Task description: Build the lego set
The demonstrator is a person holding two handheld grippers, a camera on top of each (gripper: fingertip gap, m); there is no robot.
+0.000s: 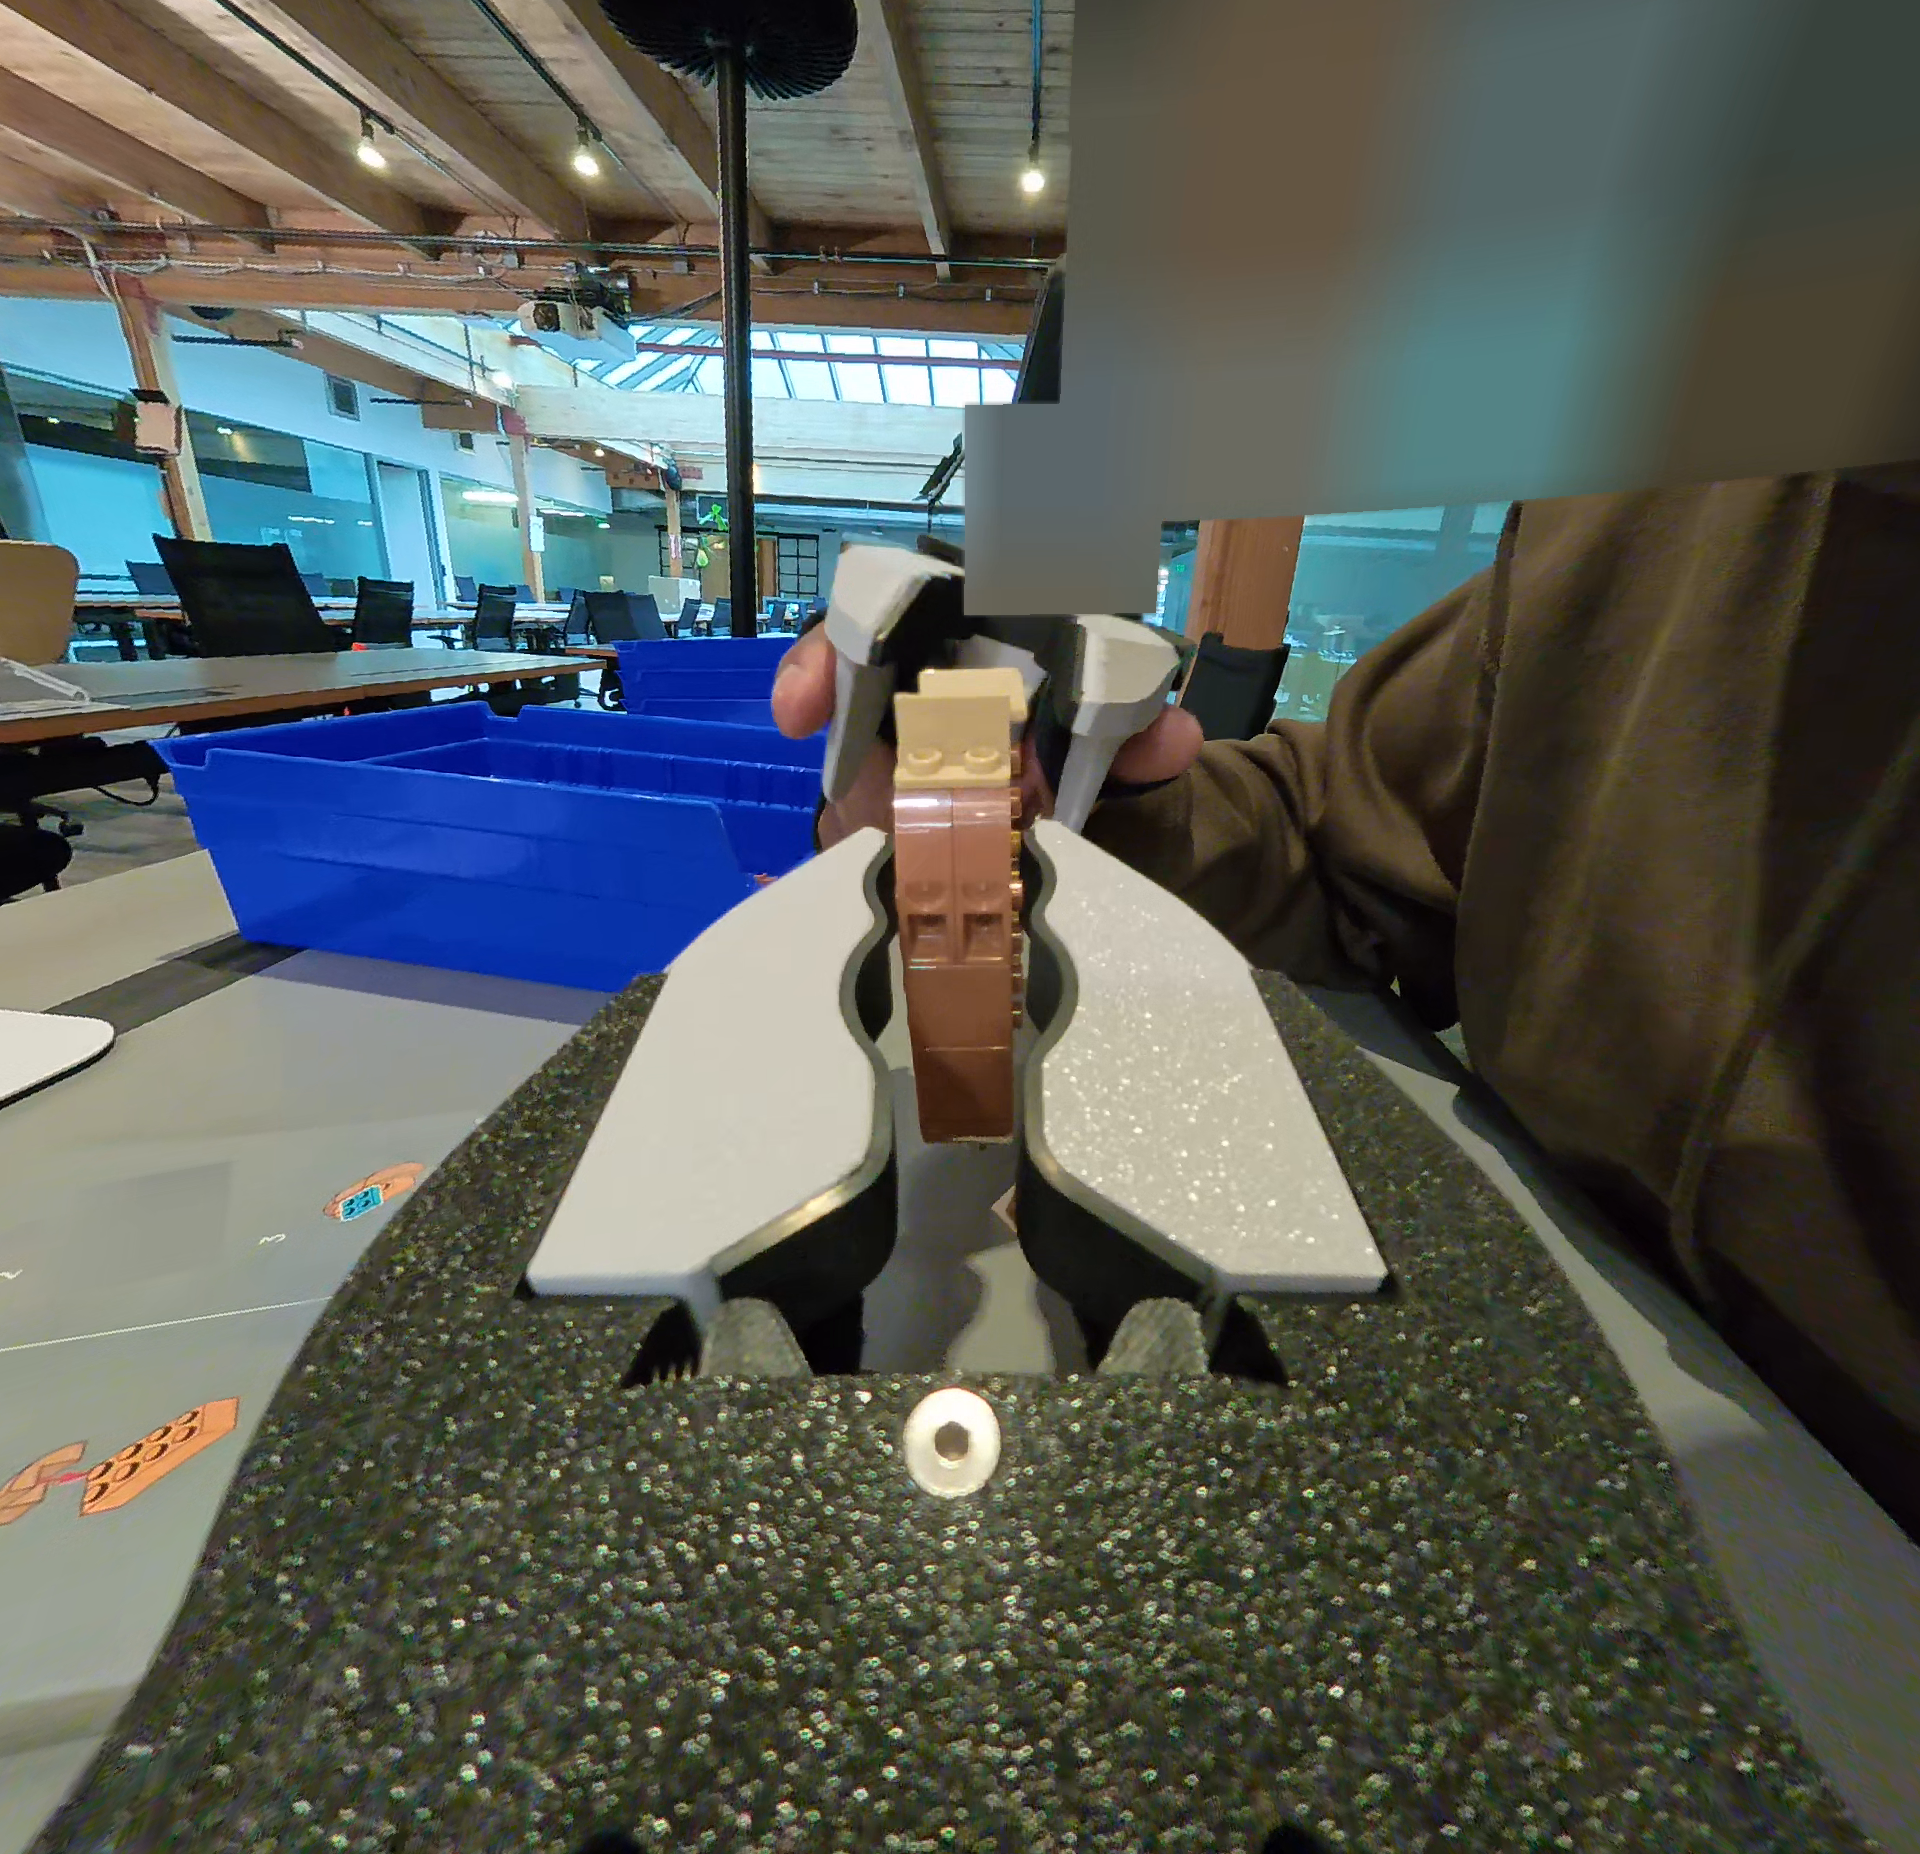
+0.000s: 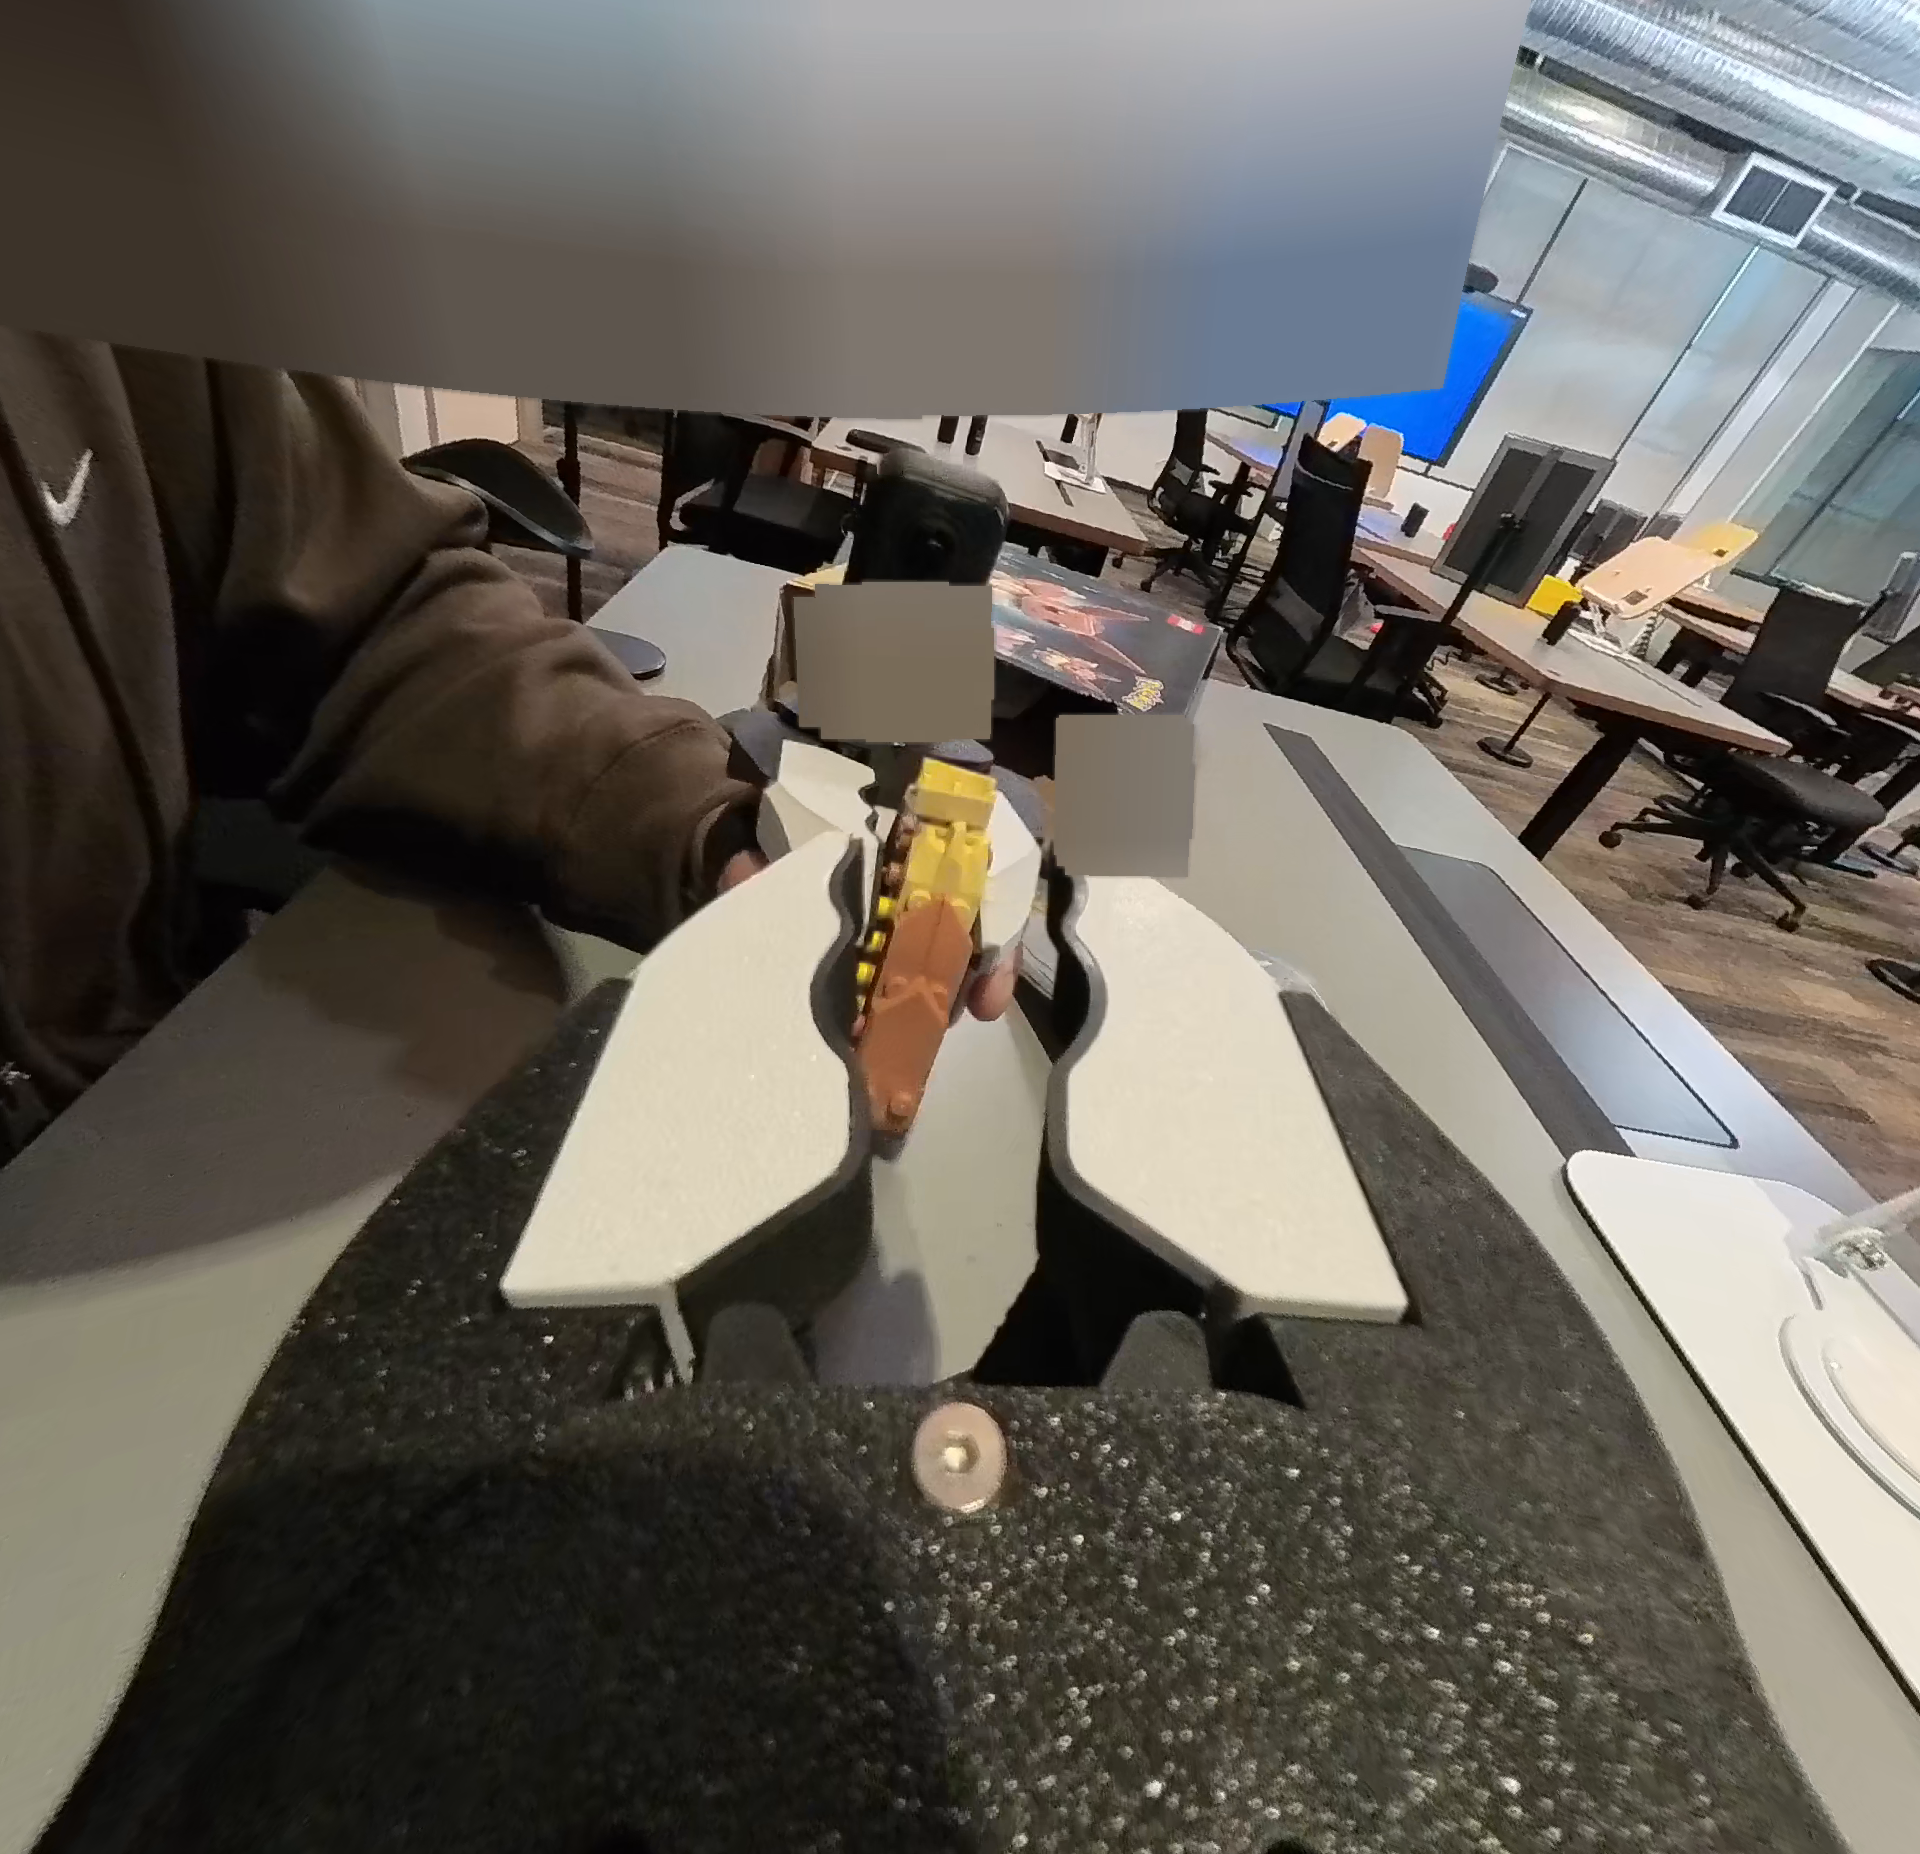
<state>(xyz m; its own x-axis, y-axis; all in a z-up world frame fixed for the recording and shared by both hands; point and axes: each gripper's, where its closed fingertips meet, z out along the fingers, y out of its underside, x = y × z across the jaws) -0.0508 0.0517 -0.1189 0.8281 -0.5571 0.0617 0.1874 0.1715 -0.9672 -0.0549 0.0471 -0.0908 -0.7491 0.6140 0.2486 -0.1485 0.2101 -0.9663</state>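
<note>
My left gripper is shut on a brown lego assembly and holds it upright above the grey table. A tan piece sits on the assembly's far end. My right gripper faces it from the far side, jaws apart around the tan end. In the right wrist view the assembly shows brown with yellow parts. It lies between my right gripper's open fingers, close to the left finger. The left gripper grips it from beyond.
Blue bins stand on the table behind the grippers. Printed brick pictures lie at the left. A white tray with a clear stand is at the right. A lego box lies farther back. A person's brown sleeve is close by. My two grippers' fingertips are within a few centimetres of each other.
</note>
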